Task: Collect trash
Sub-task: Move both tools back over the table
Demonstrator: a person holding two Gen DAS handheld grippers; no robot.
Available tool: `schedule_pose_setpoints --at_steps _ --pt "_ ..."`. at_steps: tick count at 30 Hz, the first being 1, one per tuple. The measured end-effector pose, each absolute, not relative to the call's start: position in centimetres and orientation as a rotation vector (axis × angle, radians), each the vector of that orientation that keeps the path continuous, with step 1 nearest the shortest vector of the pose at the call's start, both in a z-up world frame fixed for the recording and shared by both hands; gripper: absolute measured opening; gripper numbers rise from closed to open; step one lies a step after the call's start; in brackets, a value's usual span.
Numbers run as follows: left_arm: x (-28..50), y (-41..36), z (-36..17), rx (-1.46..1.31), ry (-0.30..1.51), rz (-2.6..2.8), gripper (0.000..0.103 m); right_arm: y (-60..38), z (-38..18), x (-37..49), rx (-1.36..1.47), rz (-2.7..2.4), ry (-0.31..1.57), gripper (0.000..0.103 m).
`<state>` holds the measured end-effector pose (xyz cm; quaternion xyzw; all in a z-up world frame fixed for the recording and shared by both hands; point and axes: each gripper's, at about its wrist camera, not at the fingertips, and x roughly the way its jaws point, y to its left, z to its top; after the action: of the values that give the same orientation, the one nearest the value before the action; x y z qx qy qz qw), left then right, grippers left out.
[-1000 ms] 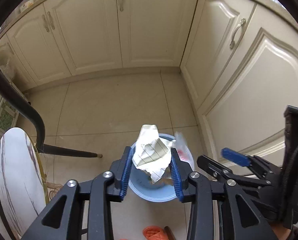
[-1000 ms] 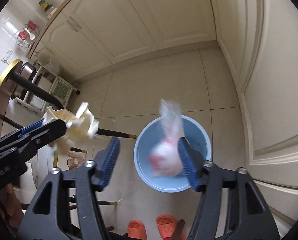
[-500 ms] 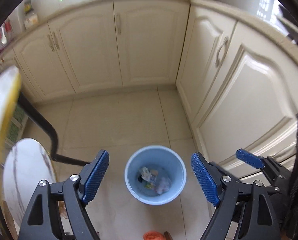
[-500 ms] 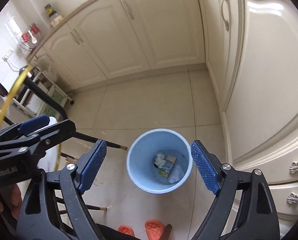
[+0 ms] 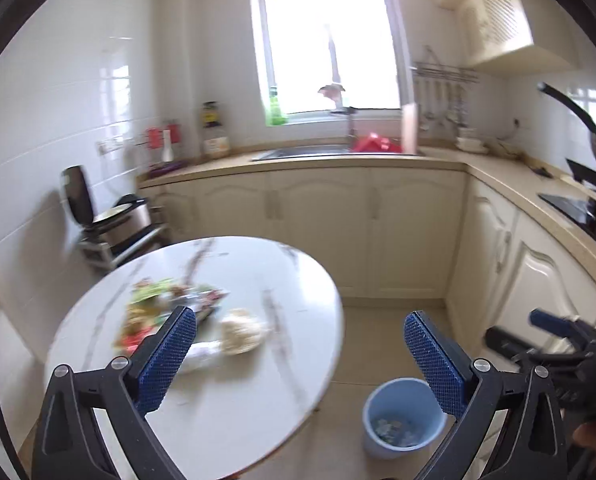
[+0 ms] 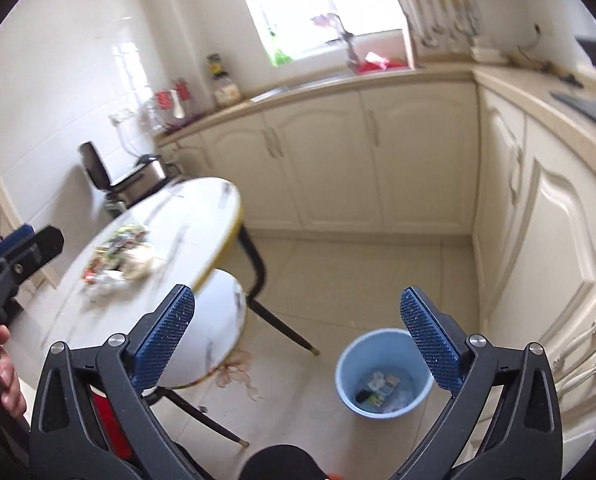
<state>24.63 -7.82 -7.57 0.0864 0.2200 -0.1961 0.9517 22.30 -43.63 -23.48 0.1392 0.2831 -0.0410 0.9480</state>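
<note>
You get daylight from the window [image 5: 329, 40] above the sink, and it blows out to pure white in both views. Motion blur smears the litter on the round table [image 5: 258, 360] below that window. Fisheye bending curves the cabinets beside it, and black vignette rings every corner. The shadows you see are soft.

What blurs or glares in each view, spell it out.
Left wrist view: the window is blown out, the trash pile on the round table is smeared by motion.
Right wrist view: the same pile is smeared, the blue bin stays fairly sharp; both views bend at the edges.
</note>
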Motion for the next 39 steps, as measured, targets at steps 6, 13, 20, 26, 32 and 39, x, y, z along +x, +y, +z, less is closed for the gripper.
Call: schedule_pose_setpoints --at_steps 6,13,20,26,32,39 --pt "22.2 1.0 -6.5 0.094 0.424 -0.215 0.102 -36.0 -19.7 23.2 0.178 -0.016 0.517 0.103" --pt "17.7 4.6 -6.5 0.049 0.375 -0.085 0.102 -28.3 -17.4 25.7 0.094 0.065 0.472 0.103" --pt "20.9 3.9 -9.6 0.028 0.442 -0.077 0.102 -24.8 -19.5 30.4 0.051 0.089 0.553 0.103" --pt "26.0 4.0 -10.0 0.021 0.534 -0.080 0.102 -25.1 -23.4 34.7 0.022 0.035 0.680 0.103" --pt "33.1 4.9 -11.6 0.009 0.643 -0.101 0.102 -25.0 -26.9 40.0 0.028 0.023 0.820 0.103" --pt "37.5 3.4 -14.1 0.009 0.743 -0.153 0.102 -24.8 -30.1 45.7 0.127 0.065 0.945 0.098"
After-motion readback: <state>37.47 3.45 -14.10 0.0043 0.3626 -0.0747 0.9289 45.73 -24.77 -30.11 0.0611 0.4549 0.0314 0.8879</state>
